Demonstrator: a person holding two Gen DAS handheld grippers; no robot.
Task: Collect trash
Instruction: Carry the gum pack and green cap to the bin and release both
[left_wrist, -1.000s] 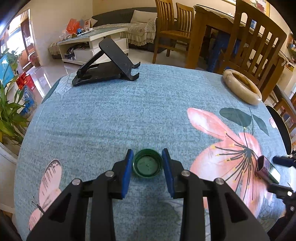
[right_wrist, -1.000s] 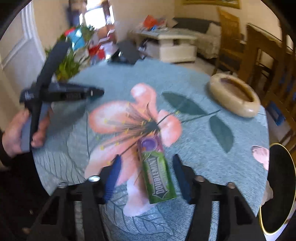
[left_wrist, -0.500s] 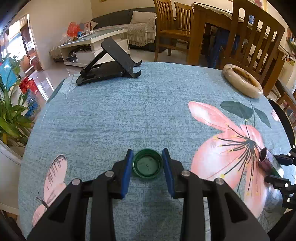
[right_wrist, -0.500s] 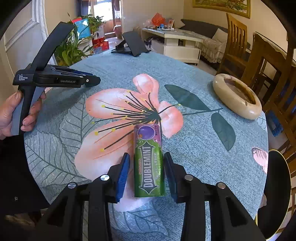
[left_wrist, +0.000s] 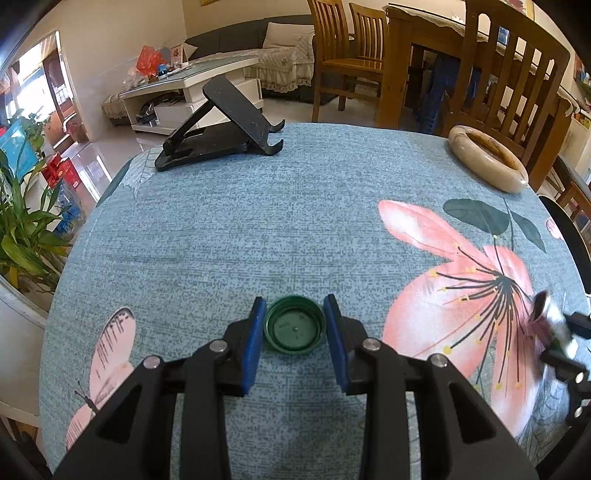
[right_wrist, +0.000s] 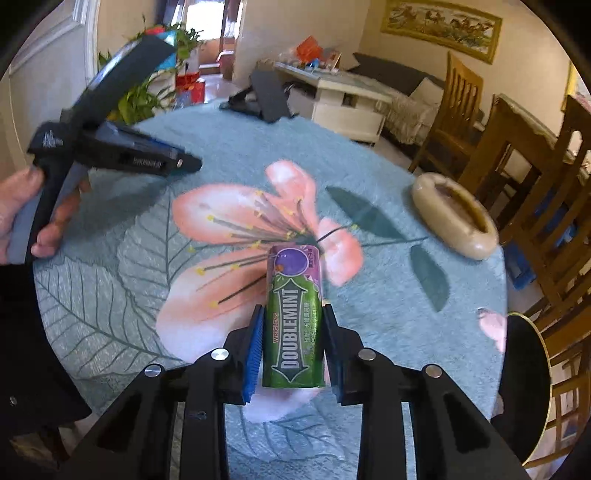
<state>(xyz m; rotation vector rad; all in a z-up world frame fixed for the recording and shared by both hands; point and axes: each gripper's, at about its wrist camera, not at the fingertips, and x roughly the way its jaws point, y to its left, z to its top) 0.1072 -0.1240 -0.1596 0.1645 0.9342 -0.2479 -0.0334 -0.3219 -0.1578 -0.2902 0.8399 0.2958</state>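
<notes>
The left hand-held gripper (left_wrist: 294, 325) is held low over the table (left_wrist: 258, 221), near the edge closest to the person, with its blue pads (left_wrist: 255, 339) set narrowly on either side of a green bottle cap (left_wrist: 294, 328). The cap lies open side up on the blue-green floral tablecloth (left_wrist: 221, 240). The pads stand right at its rim; whether they press on it cannot be told.

The right hand-held gripper (right_wrist: 293, 347) is seen closing, its pads against the two sides of a green Doublemint gum canister (right_wrist: 293, 317). The canister lies lengthwise between the fingers, its purple-topped end pointing away toward the middle of the table, above the large pink flower (right_wrist: 240, 221) printed on the cloth. In the left wrist view the same canister appears blurred at the right edge of the table, caught in the right hand-held gripper.

A tan round ashtray (left_wrist: 487, 162) is seen near the far right edge of the table, and a black folding phone stand (left_wrist: 225, 129) at the far left edge. A black round object with a gold rim (right_wrist: 524, 387) lies just off the right edge. In the right wrist view a hand (right_wrist: 22, 214) is seen gripping the handle of the left hand-held gripper by the left edge.
</notes>
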